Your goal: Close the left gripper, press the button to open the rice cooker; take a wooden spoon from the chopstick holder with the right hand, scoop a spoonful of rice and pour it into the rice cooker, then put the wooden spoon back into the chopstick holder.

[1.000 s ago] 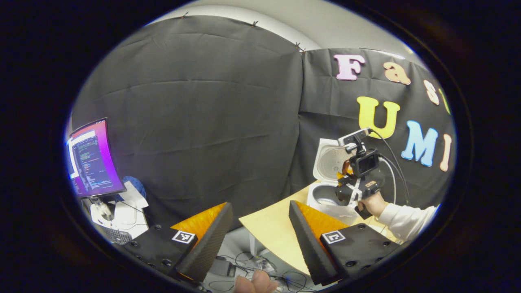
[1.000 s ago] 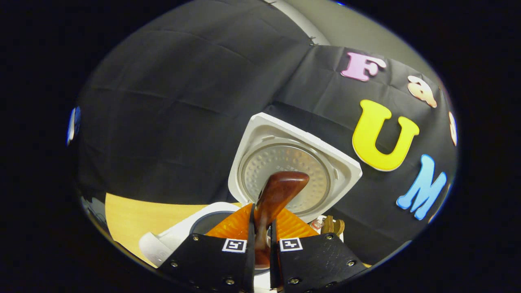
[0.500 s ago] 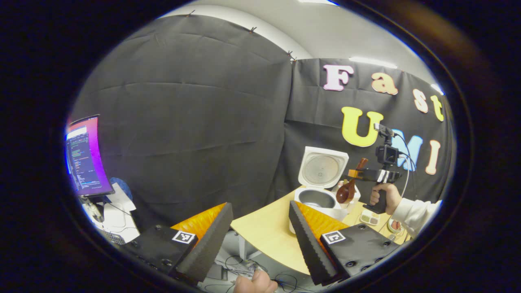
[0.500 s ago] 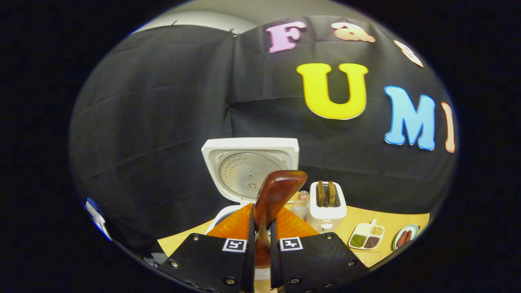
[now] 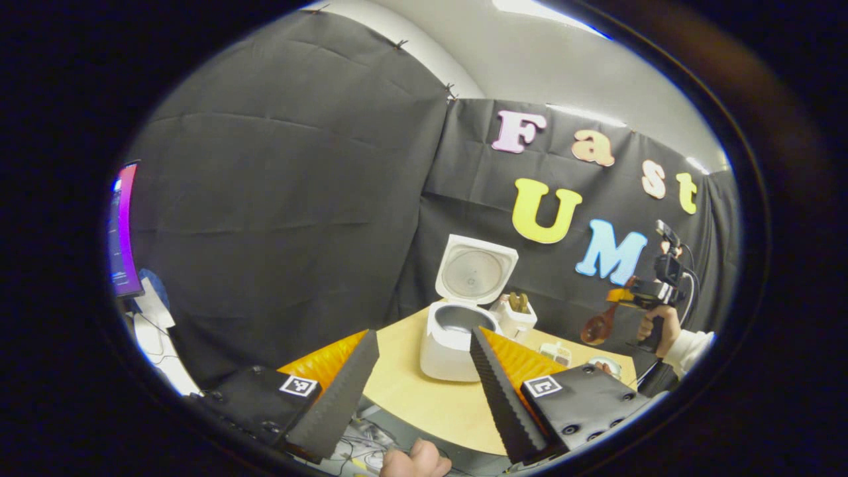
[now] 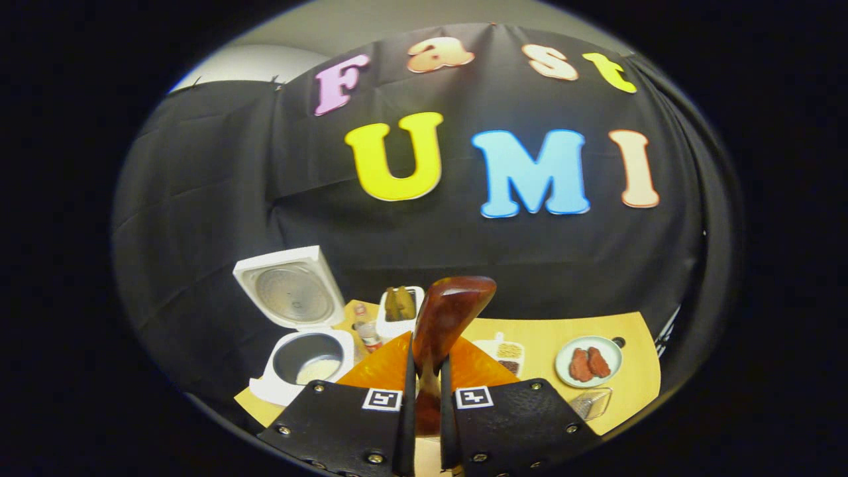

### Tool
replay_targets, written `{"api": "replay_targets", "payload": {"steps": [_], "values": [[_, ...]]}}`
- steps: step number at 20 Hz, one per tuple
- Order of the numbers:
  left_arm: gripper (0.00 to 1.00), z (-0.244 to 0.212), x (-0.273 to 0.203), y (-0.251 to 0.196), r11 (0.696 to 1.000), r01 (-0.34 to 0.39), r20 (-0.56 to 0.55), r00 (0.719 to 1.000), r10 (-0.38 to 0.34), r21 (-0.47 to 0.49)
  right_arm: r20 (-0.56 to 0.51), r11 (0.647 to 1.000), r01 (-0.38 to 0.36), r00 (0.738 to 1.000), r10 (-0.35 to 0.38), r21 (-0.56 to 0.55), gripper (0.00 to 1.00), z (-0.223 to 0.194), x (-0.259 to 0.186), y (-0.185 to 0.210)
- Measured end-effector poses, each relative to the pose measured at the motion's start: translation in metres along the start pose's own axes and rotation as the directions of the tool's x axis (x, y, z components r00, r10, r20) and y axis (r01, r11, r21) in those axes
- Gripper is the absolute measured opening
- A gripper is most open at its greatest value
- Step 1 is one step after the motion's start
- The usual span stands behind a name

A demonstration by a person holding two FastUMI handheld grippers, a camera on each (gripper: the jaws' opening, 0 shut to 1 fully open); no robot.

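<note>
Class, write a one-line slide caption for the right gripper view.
Right gripper grips a wooden spoon above the table; rice cooker open at left.

right gripper (image 6: 424, 397) clamps the wooden spoon (image 6: 450, 318) above the table (image 6: 636, 371), rice cooker (image 6: 298, 358) lid raised.

White rice cooker (image 6: 301, 361) on the table's left end, lid (image 6: 289, 289) hinged up and back, ribbed metal inner face showing. Dark inner pot (image 6: 310, 358) holds a small pale patch of rice at the bottom. Wooden spoon (image 6: 449, 318), glossy reddish-brown, bowl end up and forward, handle clamped between right gripper (image 6: 424, 397) fingers, well right of cooker.
</note>
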State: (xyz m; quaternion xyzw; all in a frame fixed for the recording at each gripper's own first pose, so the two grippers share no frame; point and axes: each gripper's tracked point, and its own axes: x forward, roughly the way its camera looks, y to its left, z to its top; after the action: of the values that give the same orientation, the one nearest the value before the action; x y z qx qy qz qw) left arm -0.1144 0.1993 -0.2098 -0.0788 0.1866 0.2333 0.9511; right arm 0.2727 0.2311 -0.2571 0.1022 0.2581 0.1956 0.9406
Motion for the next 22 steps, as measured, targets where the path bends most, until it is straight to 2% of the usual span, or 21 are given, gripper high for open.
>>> {"api": "replay_targets", "payload": {"steps": [4,10,15,18,20,21,22], "values": [[0.93,-0.006,-0.01,-0.03,0.998,-0.041,-0.012,0.999,0.042,0.039,-0.034,0.994,0.084,0.996,-0.082,0.071,0.15,-0.018,0.0,-0.096],[0.94,-0.022,-0.002,-0.116,0.997,-0.053,-0.047,0.997,0.056,0.056,-0.091,0.973,0.166,0.984,-0.153,0.158,0.15,-0.054,0.008,-0.213],[0.96,-0.035,-0.005,-0.173,0.993,-0.087,-0.093,0.991,0.094,0.075,-0.187,0.942,0.205,0.969,-0.159,0.264,0.15,-0.12,0.027,-0.27],[0.99,-0.043,0.002,-0.193,0.985,-0.071,-0.123,0.988,0.091,0.155,-0.228,0.924,0.229,0.96,-0.162,0.305,0.15,-0.151,0.035,-0.28],[1.0,-0.042,0.006,-0.205,0.983,-0.056,-0.131,0.988,0.08,0.173,-0.26,0.918,0.24,0.952,-0.16,0.316,0.15,-0.174,0.035,-0.285],[1.0,-0.039,0.007,-0.21,0.983,-0.054,-0.127,0.989,0.077,0.178,-0.274,0.914,0.248,0.948,-0.161,0.321,0.15,-0.185,0.035,-0.286],[0.94,-0.039,0.008,-0.214,0.982,-0.055,-0.125,0.989,0.079,0.183,-0.287,0.909,0.258,0.944,-0.164,0.327,0.15,-0.193,0.035,-0.288]]}}
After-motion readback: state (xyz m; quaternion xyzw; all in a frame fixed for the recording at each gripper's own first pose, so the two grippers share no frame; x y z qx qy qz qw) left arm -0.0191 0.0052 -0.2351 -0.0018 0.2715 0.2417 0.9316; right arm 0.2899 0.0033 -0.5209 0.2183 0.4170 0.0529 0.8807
